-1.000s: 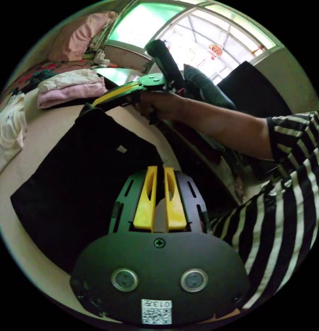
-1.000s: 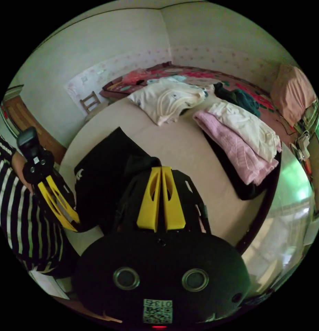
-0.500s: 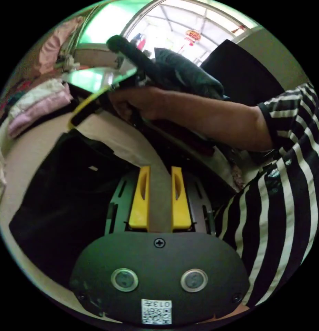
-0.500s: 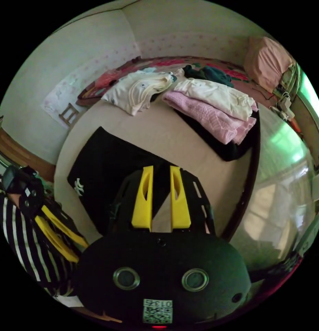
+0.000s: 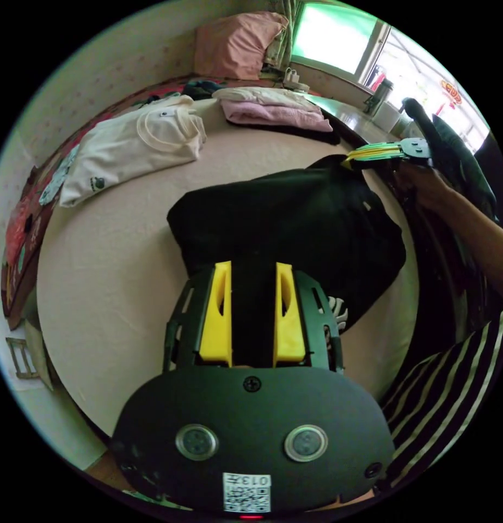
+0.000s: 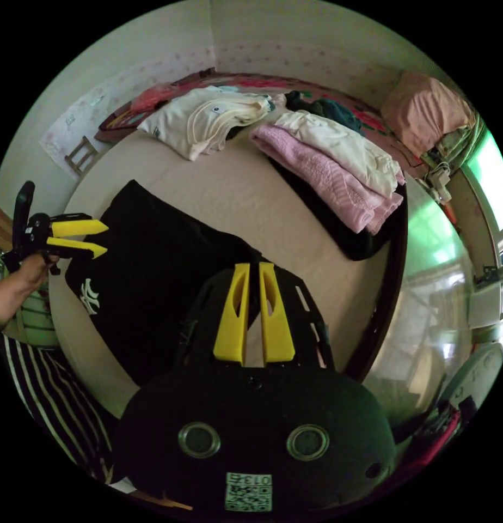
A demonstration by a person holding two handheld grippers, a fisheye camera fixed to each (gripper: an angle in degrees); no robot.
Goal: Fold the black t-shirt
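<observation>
Black t-shirt point(image 5: 295, 218) point(image 6: 153, 272): partly folded, lying on the beige bed surface point(image 5: 110, 261) point(image 6: 235, 196) near the person's edge; white logo visible at one lower corner.

Left gripper view, left to right: small wooden chair point(image 5: 23, 357) at the far left edge; cream folded top point(image 5: 137, 144) on the bed, well apart from the black shirt; left gripper point(image 5: 252, 272) low in centre, yellow jaws spread with a clear gap, black fabric seen between them, contact with the cloth not discernible; pink pillow point(image 5: 235, 43) at the top; folded pink and cream stack point(image 5: 273, 109) beyond the shirt; right gripper point(image 5: 356, 158) at the shirt's far corner, jaws close together, corner raised at the tips; right hand point(image 5: 423, 185) on its handle; striped sleeve point(image 5: 453, 370) at the right edge.

Right gripper view, left to right: left gripper point(image 6: 102, 238) just beside the shirt's edge, jaws apart, holding nothing; left hand point(image 6: 28, 269) on its handle; cream top point(image 6: 208, 120); right gripper point(image 6: 254, 272) in centre, jaws nearly together, pinching a raised corner of black fabric; pink and cream stack point(image 6: 344, 169); pillow point(image 6: 425, 109).
</observation>
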